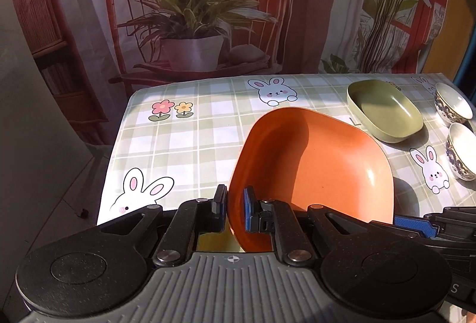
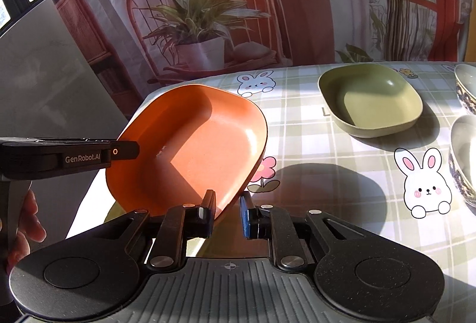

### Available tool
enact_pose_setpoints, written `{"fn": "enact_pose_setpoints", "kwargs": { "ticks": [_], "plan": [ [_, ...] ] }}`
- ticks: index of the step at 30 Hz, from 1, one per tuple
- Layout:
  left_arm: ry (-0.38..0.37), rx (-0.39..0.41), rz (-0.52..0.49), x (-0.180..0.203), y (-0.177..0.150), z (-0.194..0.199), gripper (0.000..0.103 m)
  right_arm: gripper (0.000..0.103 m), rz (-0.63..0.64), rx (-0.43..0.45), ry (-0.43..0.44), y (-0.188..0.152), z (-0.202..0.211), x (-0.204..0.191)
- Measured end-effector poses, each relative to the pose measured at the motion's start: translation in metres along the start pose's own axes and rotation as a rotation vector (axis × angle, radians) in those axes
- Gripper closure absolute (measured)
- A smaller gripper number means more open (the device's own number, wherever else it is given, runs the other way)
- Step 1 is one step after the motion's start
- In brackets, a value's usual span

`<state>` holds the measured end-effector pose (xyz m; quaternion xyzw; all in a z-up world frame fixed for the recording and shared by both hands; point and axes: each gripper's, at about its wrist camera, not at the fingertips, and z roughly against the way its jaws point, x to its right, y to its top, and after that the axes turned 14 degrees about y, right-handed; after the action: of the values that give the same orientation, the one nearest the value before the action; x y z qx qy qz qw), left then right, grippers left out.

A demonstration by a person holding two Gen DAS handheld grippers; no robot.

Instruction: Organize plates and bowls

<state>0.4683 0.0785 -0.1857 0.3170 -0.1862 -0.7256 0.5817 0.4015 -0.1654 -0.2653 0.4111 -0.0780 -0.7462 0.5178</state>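
Observation:
An orange plate is held tilted above the table, also in the right wrist view. My left gripper is shut on its near left rim. My right gripper straddles the plate's right rim with a visible gap at its blue pad, so it is open; it shows at the lower right of the left wrist view. A green plate lies on the table farther right. Two patterned bowls stand at the right edge.
The table has a green checked cloth with bunny and flower prints. Its left edge drops to the floor. A printed backdrop of a chair and plants hangs behind the far edge.

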Motion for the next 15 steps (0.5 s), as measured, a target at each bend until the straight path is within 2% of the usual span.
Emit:
{"fn": "enact_pose_setpoints", "kwargs": {
  "ticks": [7,15],
  "plan": [
    [0.031,-0.068,-0.006,-0.023,-0.028,-0.02,0.09,0.087,0.006,-0.071,0.009,-0.021,-0.026,-0.025],
    [0.017,-0.117,-0.003,-0.026,-0.042,-0.032,0.09,0.088,0.037,-0.1,-0.005,-0.019,-0.029,-0.025]
  ]
}}
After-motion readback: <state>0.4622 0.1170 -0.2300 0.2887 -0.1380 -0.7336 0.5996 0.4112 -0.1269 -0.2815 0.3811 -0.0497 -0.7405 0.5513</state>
